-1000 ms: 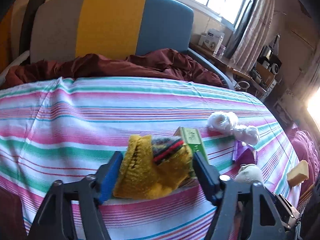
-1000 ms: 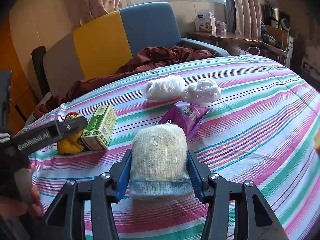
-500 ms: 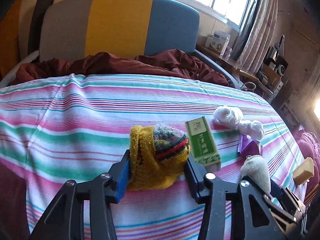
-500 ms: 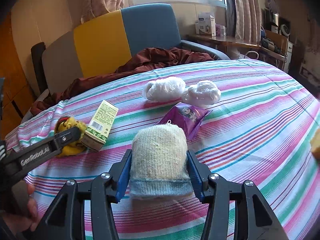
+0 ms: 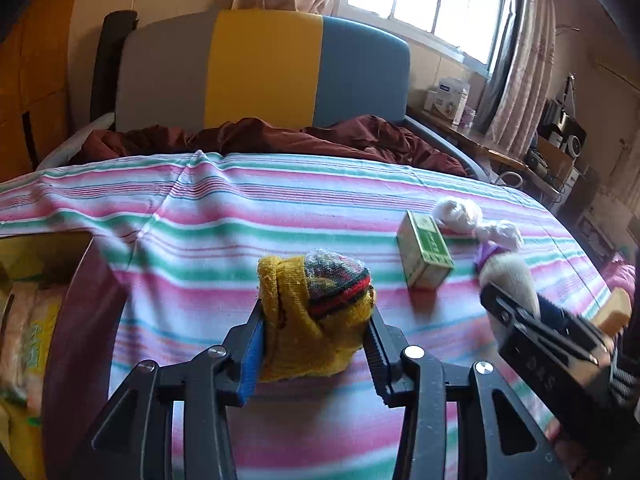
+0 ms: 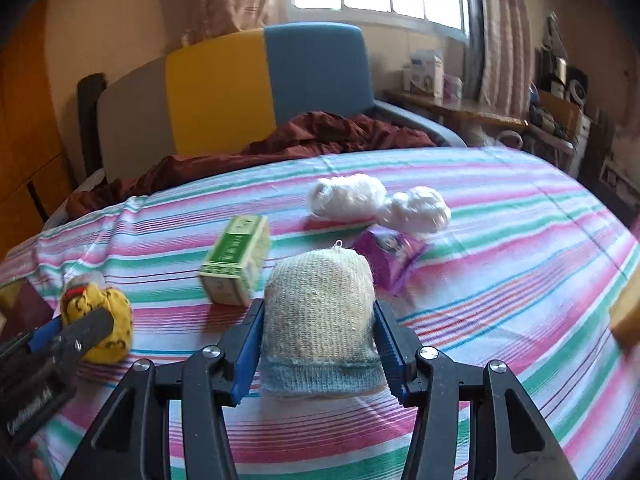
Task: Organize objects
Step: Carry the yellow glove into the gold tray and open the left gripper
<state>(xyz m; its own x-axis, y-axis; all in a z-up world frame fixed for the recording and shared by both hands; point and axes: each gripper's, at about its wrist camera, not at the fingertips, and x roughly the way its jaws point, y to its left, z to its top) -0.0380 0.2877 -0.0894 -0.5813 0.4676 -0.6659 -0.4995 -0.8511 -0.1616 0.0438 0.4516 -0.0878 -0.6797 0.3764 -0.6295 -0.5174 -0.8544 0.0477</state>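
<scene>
My left gripper (image 5: 314,346) is shut on a yellow knitted sock bundle (image 5: 316,320) with a red and dark striped cuff, held above the striped bed sheet (image 5: 200,216). My right gripper (image 6: 318,348) is shut on a cream knitted sock bundle (image 6: 318,320) with a blue cuff. The yellow bundle also shows at the left of the right wrist view (image 6: 98,320), and the cream one at the right of the left wrist view (image 5: 510,280). A green box (image 6: 236,266) lies on the sheet between them.
Two white bagged balls (image 6: 376,202) and a purple packet (image 6: 390,252) lie behind the cream bundle. A dark red box flap (image 5: 80,320) and bags show at the left off the bed's edge. A yellowish block (image 6: 626,314) sits far right. A maroon blanket (image 5: 280,136) lies by the headboard.
My left gripper closed on the yellow sock bundle, lifted it and drew back to the left, bringing the box at the bed's edge into view. My right gripper lifted the cream bundle.
</scene>
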